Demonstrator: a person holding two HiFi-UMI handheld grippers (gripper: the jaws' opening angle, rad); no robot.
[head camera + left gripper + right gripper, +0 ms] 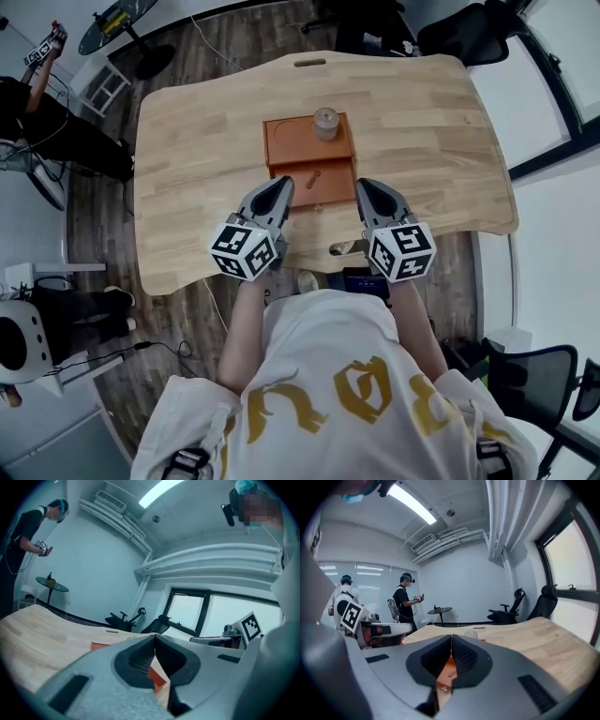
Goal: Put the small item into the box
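Observation:
An orange-brown box [310,160] lies flat in the middle of the wooden table [187,169]. A small pale round item [325,123] stands on the box's far half, and it shows dimly in the right gripper view as the pale item [471,633]. A small brown piece [314,178] lies on the near half. My left gripper [283,184] is at the box's near left corner and my right gripper [362,188] at its near right corner. Both are shut with nothing held. The orange box [158,677] shows just past the left gripper [154,641], and the box [446,668] below the right gripper [451,641].
The table has a slot [309,63] at its far edge and a curved near edge by my body. Office chairs [469,33] stand beyond the table. A person [37,112] stands to the left, near a small round table [117,19]. Another chair [530,375] is at my right.

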